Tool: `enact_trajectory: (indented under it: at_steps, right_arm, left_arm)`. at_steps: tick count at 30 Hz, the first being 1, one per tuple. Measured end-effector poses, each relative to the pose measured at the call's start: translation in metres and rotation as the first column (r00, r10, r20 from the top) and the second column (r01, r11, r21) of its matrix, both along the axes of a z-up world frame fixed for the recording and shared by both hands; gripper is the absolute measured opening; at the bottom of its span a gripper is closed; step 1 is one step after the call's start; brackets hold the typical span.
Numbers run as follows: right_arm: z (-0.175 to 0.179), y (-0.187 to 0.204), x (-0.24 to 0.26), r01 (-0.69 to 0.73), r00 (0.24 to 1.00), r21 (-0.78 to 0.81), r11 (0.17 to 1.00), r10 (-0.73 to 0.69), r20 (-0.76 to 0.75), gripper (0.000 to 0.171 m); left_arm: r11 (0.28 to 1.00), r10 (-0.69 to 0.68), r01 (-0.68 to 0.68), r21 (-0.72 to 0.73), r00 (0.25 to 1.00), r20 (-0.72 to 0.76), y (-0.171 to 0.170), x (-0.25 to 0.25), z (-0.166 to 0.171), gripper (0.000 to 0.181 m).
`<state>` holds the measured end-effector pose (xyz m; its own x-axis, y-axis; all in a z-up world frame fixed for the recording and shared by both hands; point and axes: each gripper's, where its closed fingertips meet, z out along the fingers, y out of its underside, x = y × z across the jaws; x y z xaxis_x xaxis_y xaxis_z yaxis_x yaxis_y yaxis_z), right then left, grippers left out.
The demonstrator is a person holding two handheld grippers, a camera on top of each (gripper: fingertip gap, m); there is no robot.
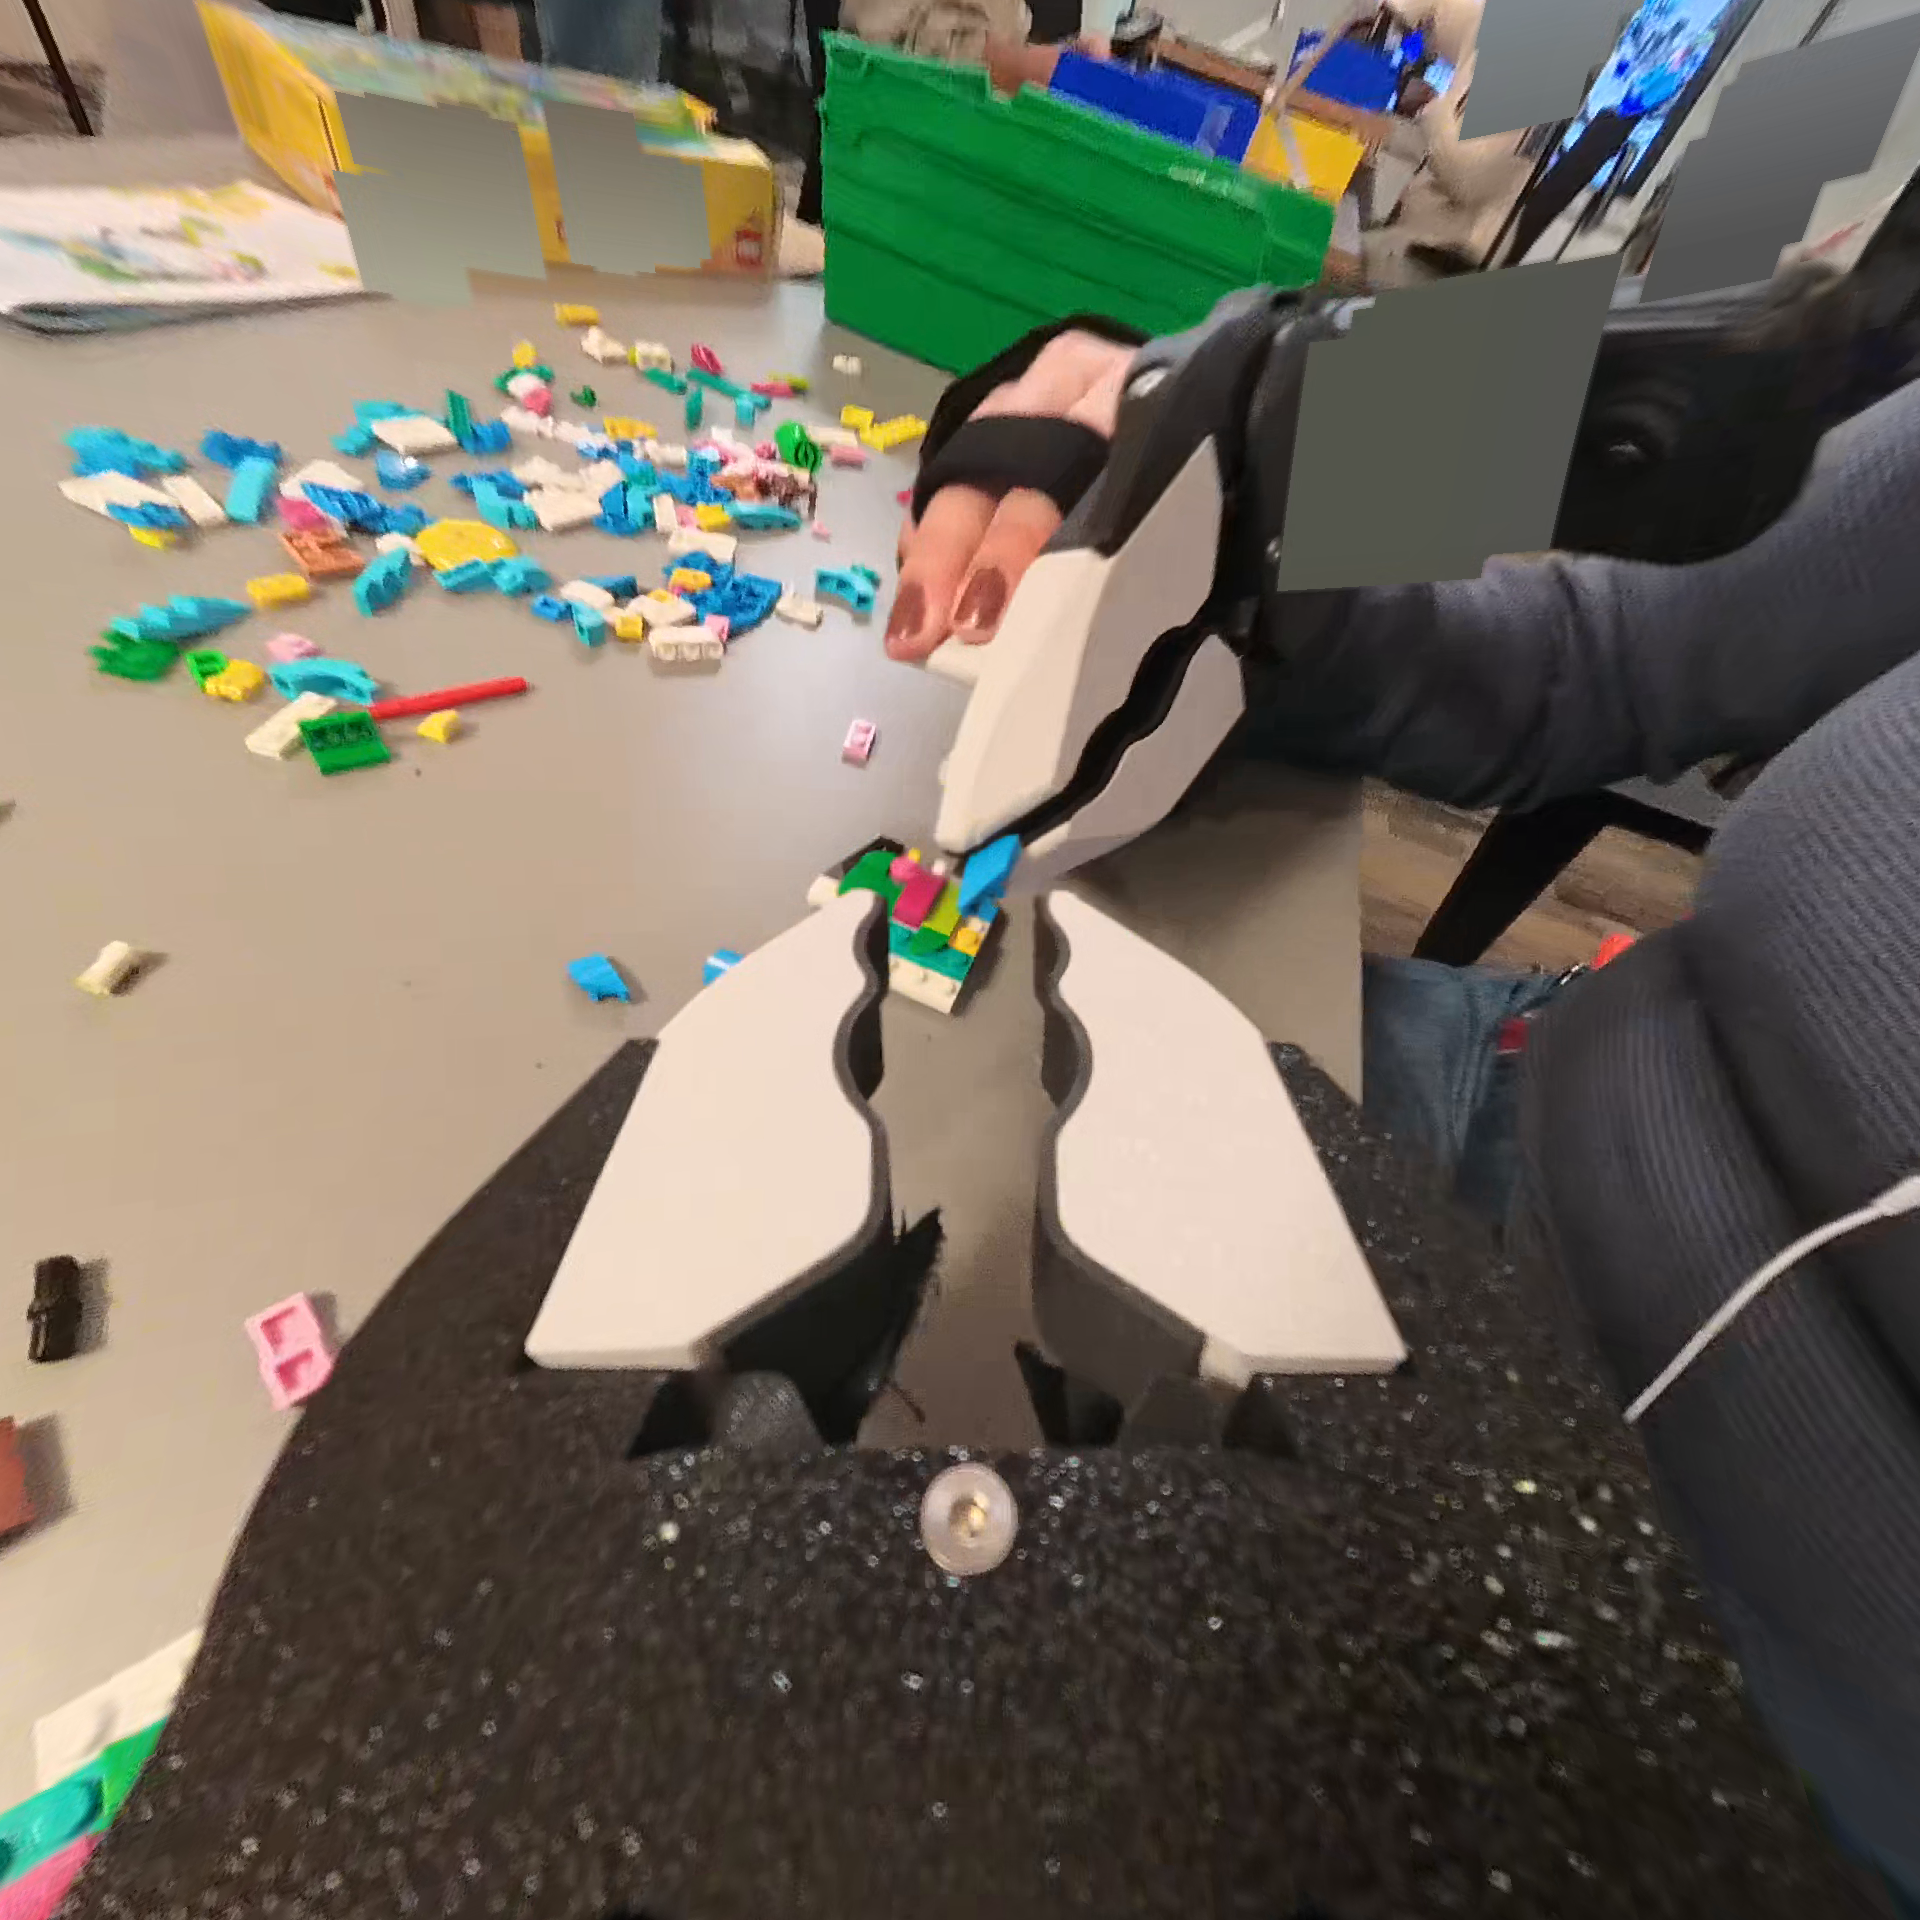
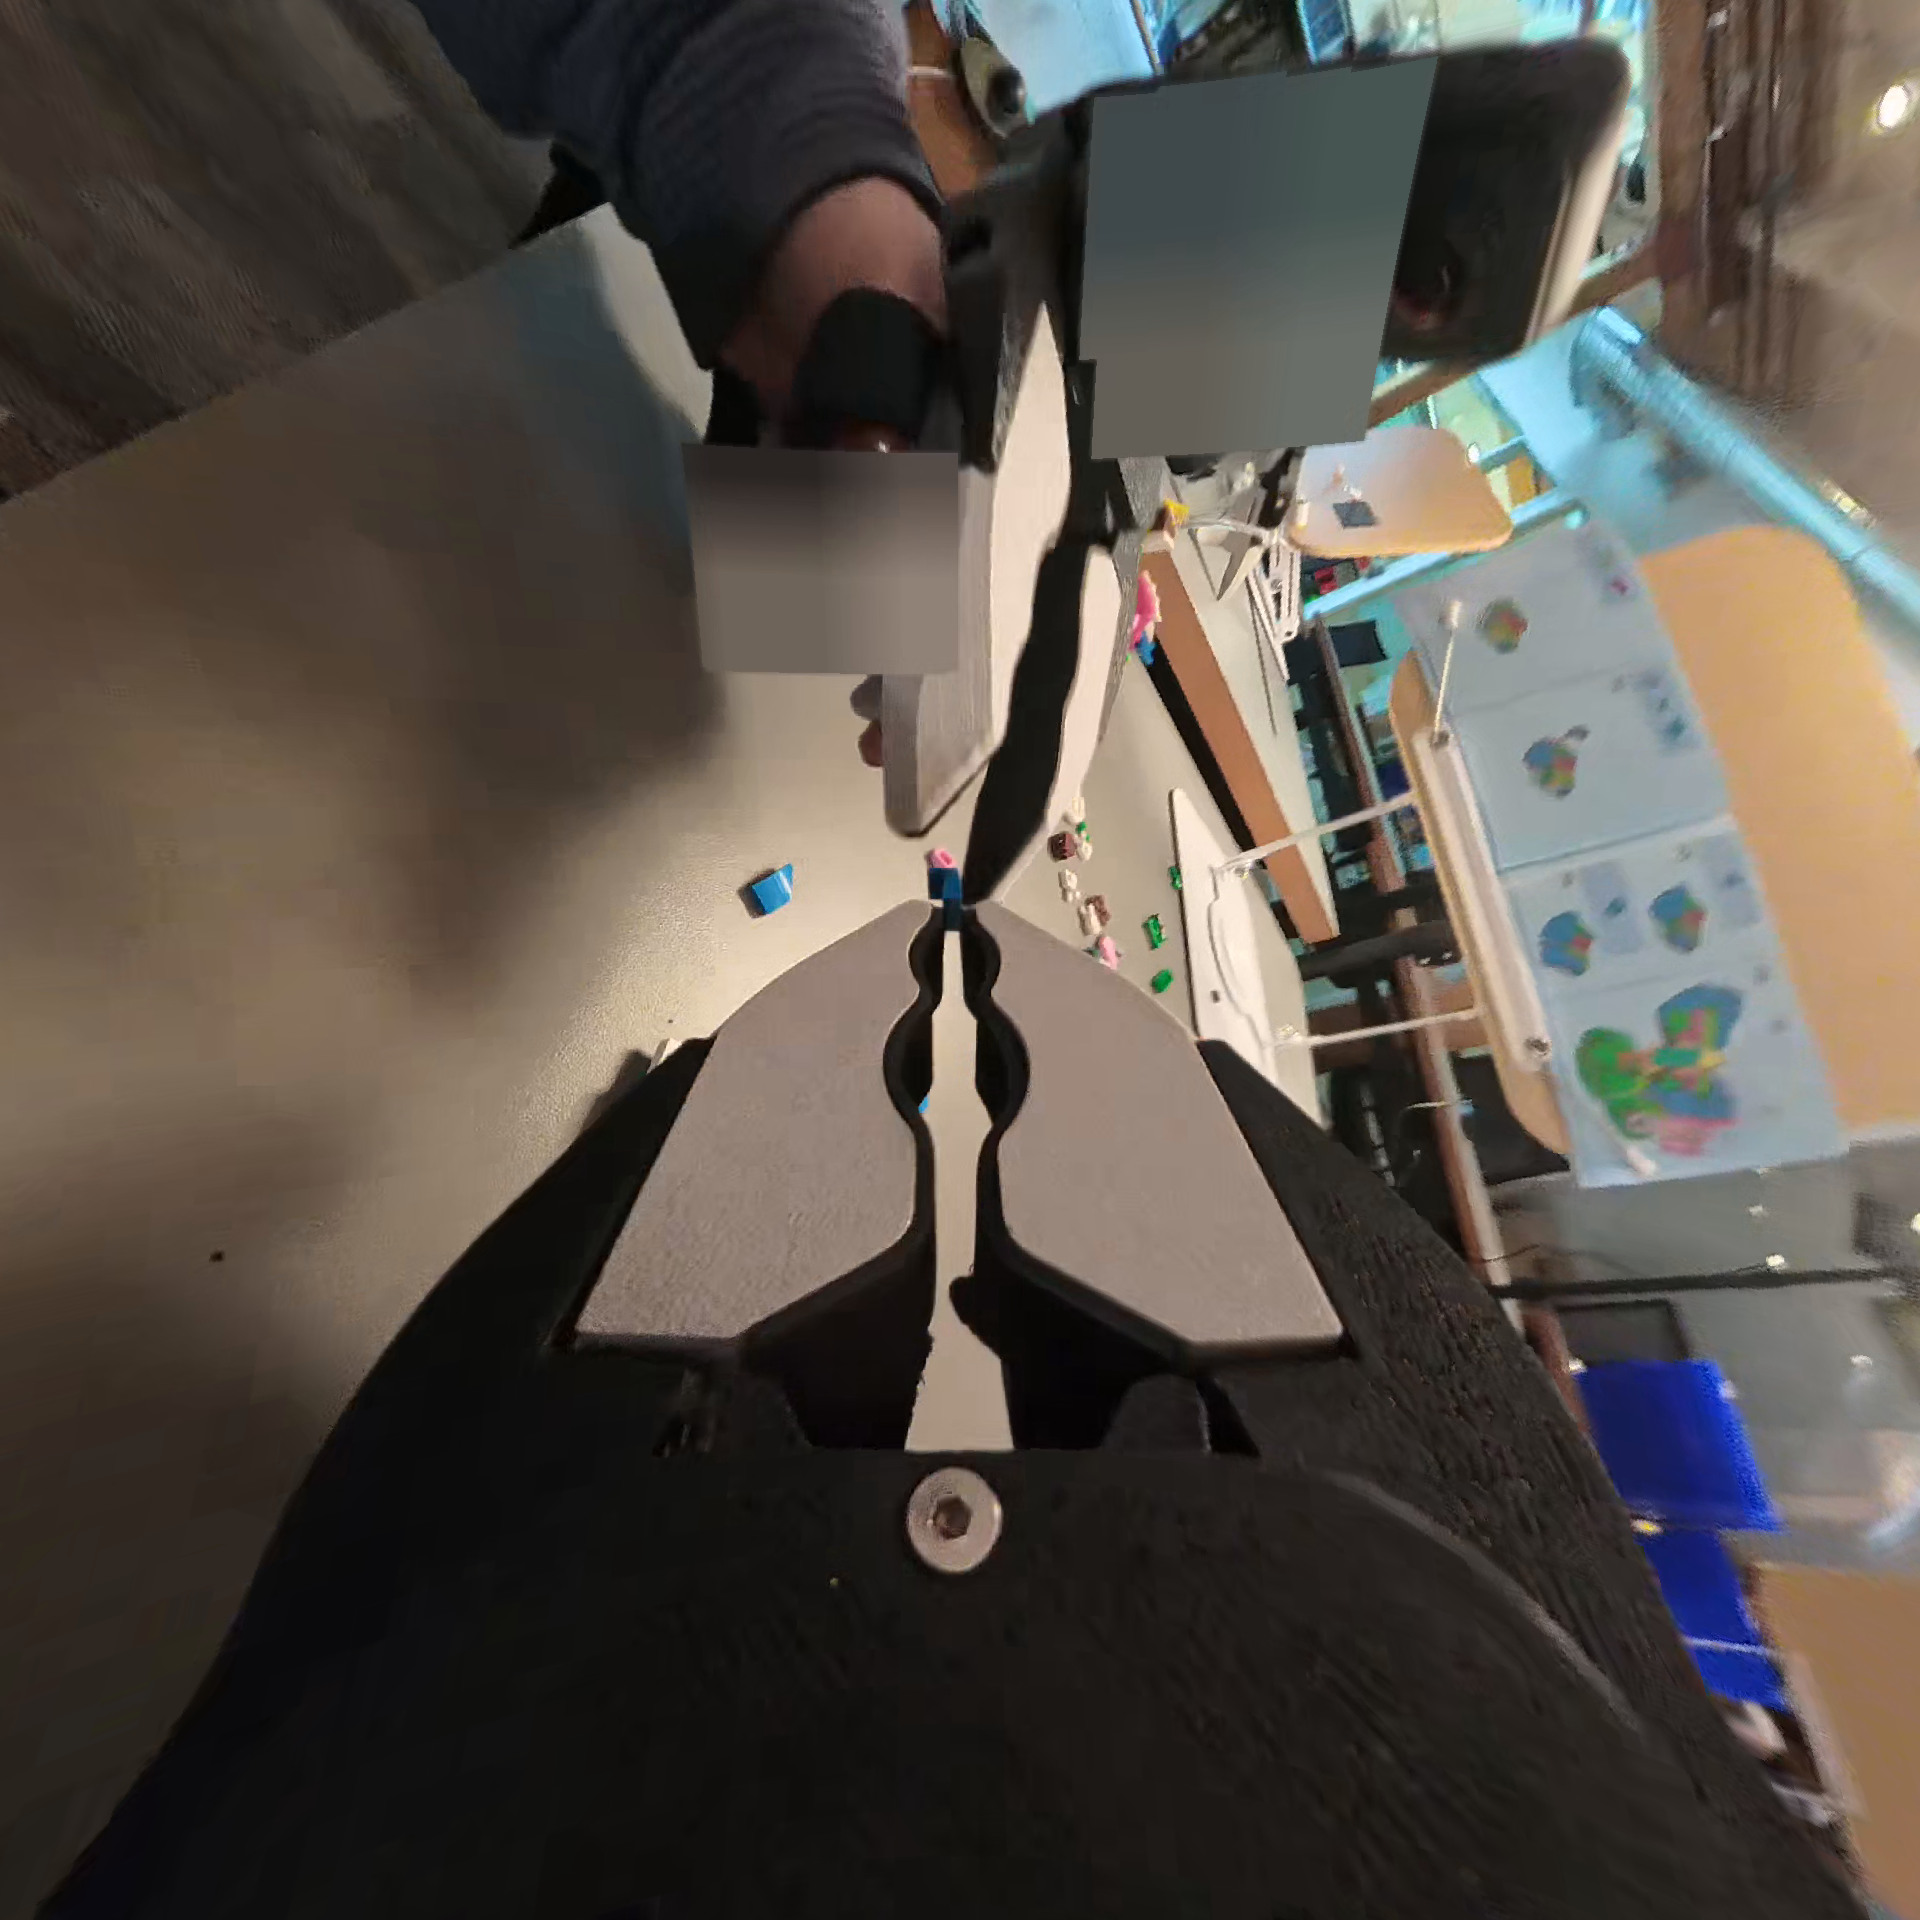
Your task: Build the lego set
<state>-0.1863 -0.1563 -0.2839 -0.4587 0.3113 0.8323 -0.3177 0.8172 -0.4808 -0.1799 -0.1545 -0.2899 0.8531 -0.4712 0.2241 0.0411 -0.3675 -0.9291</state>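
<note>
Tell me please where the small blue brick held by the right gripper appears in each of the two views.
Left wrist view: the blue brick is near the centre, pinched at the tip of the right gripper, just above the small colourful model.
Right wrist view: the blue brick sits at the centre, between this gripper's own fingertips.
Shared landmark: the loose blue piece lying on the grey table.
</note>
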Motion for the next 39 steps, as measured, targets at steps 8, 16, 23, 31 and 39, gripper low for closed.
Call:
enact_trajectory:
  at_steps: [8,16,23,31,39]
  right_arm:
    - [0.001,-0.011,0.003,-0.020,0.997,0.087,0.996,0.026,-0.068,0.001]
    - [0.001,-0.007,-0.001,0.020,0.997,0.075,0.997,-0.014,-0.075,0.005]
    - [-0.028,0.023,0.012,0.267,0.773,-0.327,0.907,0.001,0.635,0.042]
    - [-0.059,0.038,0.019,0.440,0.570,-0.216,0.872,-0.085,0.817,0.060]
    - [-0.066,0.043,0.020,0.538,0.491,-0.136,0.832,-0.179,0.852,0.065]
  left_arm:
    - [0.997,-0.082,0.080,0.021,0.992,0.096,-0.005,0.010,0.006,0.018]
    - [0.997,-0.079,0.078,0.022,0.994,0.076,-0.006,0.005,0.003,0.007]
    - [1.000,0.006,-0.007,-0.001,0.963,-0.271,-0.003,-0.010,-0.017,0.007]
    - [1.000,0.000,0.011,0.017,0.852,-0.523,0.003,-0.004,-0.032,0.007]
    - [1.000,0.010,0.005,0.027,0.852,-0.524,0.004,-0.003,-0.029,0.007]
